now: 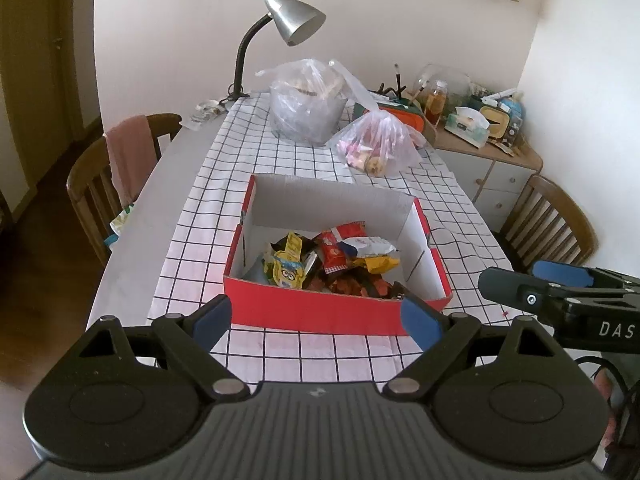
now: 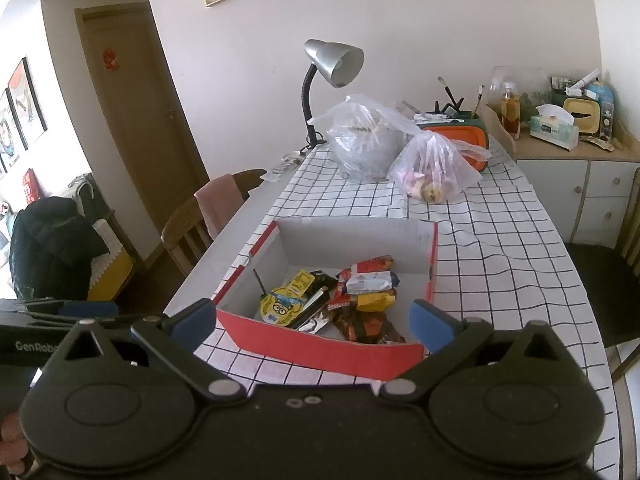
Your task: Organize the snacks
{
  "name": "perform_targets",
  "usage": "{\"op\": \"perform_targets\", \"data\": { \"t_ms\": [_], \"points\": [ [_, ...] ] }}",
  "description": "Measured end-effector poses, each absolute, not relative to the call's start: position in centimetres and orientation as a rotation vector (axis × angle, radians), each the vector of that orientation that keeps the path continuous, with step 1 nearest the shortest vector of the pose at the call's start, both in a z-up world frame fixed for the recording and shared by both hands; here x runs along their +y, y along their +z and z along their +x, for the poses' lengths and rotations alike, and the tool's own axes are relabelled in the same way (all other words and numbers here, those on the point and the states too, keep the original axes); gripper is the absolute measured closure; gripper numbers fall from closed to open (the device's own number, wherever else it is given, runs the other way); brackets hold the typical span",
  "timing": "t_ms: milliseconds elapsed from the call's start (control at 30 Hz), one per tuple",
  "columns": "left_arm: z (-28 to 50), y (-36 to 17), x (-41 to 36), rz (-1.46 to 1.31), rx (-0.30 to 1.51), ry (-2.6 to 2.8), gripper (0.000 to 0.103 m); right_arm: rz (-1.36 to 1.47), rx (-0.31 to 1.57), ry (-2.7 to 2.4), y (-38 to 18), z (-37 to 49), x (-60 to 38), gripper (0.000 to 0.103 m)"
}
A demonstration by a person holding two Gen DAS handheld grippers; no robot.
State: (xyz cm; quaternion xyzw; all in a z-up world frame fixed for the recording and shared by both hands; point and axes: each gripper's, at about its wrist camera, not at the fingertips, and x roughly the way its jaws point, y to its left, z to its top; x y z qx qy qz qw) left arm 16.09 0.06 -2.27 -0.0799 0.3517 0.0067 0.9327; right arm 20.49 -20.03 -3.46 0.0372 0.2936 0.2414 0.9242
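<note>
Left wrist view: my left gripper has its blue pads spread wide with nothing between them, and my right gripper is spread and empty too. The colourful snack packets lie in the red cardboard box near the table's front edge. I judge the packing nearly finished; next I should look for any leftover snack.

Soft, even daylight fills both views, dimmer and slightly washed out, with a faint haze over the white wall. The desk lamp shows no glow. Ahead of each gripper the checked cloth is evenly lit, and shadows are weak. The red box casts only a faint one. Fisheye bending curves the door and walls; corners go black. Focus is fairly sharp.
</note>
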Motion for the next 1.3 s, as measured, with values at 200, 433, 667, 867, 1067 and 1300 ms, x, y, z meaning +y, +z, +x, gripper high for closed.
{"op": "perform_targets", "data": {
  "t_ms": [200, 433, 667, 867, 1067, 1300],
  "points": [
    [16.0, -2.3, 0.2, -0.161, 0.717, 0.021, 0.011, 0.077, 0.602, 0.497, -3.5, 20.4, -19.9, 0.0],
    [15.7, -2.2, 0.1, -0.158, 0.71, 0.019, 0.011, 0.072, 0.599, 0.492, -3.4, 20.4, -19.8, 0.0],
    [15.4, -1.6, -0.2, -0.153, 0.69, 0.01, 0.011, 0.071, 0.595, 0.485, -3.2, 20.3, -19.6, 0.0],
    [15.1, -1.2, -0.4, -0.152, 0.674, 0.006, 0.011, 0.075, 0.591, 0.482, -3.2, 19.9, -19.6, 0.0],
    [14.7, -1.1, -0.3, -0.15, 0.67, 0.007, 0.011, 0.077, 0.591, 0.479, -3.1, 19.5, -19.5, 0.0],
    [13.6, -1.0, -0.2, -0.148, 0.669, -0.006, 0.011, 0.076, 0.593, 0.462, -3.1, 18.1, -19.3, 0.0]
  ]
}}
